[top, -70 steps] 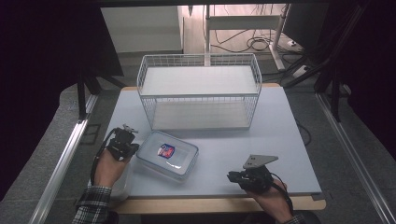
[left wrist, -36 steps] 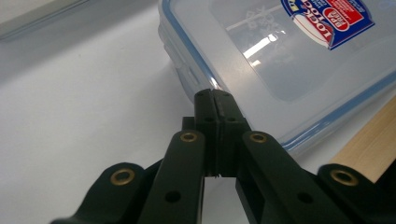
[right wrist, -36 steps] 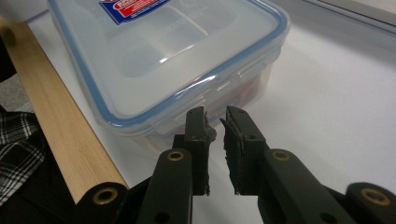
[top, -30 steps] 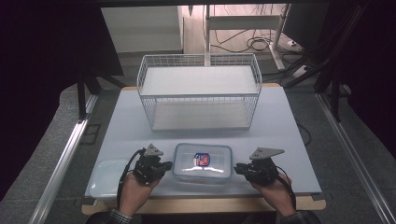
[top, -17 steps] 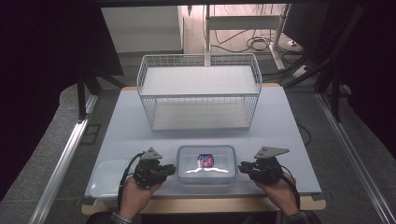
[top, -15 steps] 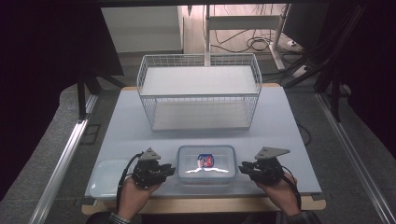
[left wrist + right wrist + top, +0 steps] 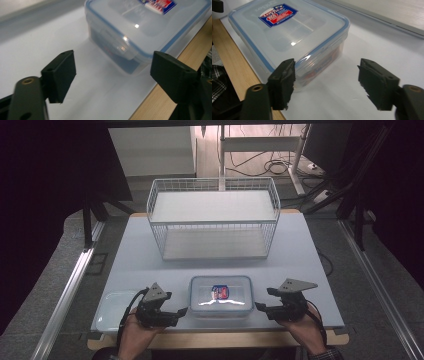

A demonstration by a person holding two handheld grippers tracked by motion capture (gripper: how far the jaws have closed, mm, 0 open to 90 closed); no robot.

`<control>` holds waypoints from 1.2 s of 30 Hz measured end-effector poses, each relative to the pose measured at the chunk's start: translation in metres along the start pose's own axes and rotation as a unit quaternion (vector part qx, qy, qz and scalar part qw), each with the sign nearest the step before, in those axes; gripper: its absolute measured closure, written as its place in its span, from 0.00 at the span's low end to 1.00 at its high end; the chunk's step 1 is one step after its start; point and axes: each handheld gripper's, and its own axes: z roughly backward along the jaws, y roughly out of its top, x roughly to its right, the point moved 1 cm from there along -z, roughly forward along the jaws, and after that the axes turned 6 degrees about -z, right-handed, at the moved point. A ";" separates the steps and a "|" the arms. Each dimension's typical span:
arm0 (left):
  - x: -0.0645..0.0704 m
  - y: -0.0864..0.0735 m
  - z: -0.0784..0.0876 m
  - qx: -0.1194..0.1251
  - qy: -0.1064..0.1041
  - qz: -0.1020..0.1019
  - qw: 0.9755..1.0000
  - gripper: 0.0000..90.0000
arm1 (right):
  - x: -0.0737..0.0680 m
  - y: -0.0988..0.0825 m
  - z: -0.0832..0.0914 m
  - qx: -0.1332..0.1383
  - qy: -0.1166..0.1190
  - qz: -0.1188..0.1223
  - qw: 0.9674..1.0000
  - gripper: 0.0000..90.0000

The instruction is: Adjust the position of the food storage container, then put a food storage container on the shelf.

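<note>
Lidded clear box (image 7: 220,296) – blue-rimmed, red-and-blue label – lies between left tongs (image 7: 183,311) and right tongs (image 7: 260,307), both just opened, gripping nothing.

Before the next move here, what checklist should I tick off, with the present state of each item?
1. Left hand-held gripper free of the food container: ok, its jaws have just been opening, nothing between them.
2. Right hand-held gripper free: ok, its jaws have just been opening too, apart from the container's side.
3. Lid seated on the container: ok, it sits flat, though whether the clips are latched: cannot tell.
4. Container fully on the table: ok, near the front edge.
5. Wire basket upright behind it: ok.
</note>
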 end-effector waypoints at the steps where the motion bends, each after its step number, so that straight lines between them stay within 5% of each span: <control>1: -0.001 -0.001 -0.001 0.000 0.000 0.004 1.000 0.21 | 0.000 0.000 -0.001 -0.002 -0.002 0.000 1.000 0.29; 13: -0.002 0.003 -0.002 0.015 0.007 -0.005 1.000 0.14 | 0.001 0.001 -0.003 0.006 -0.002 -0.010 1.000 0.16; 19: -0.003 0.009 -0.005 0.010 0.012 -0.030 0.999 0.09 | -0.001 0.005 -0.006 0.003 0.004 -0.018 1.000 0.11; 27: -0.005 0.021 -0.012 -0.019 -0.009 -0.006 1.000 0.08 | -0.009 0.012 -0.011 -0.008 0.025 -0.030 0.999 0.05; 31: -0.007 0.027 -0.017 -0.023 -0.026 0.004 0.999 0.10 | -0.012 0.016 -0.017 -0.032 0.028 -0.023 0.999 0.07; 36: -0.009 0.031 -0.023 -0.032 -0.044 0.016 0.998 0.15 | -0.009 0.022 -0.025 -0.049 0.045 -0.042 0.997 0.11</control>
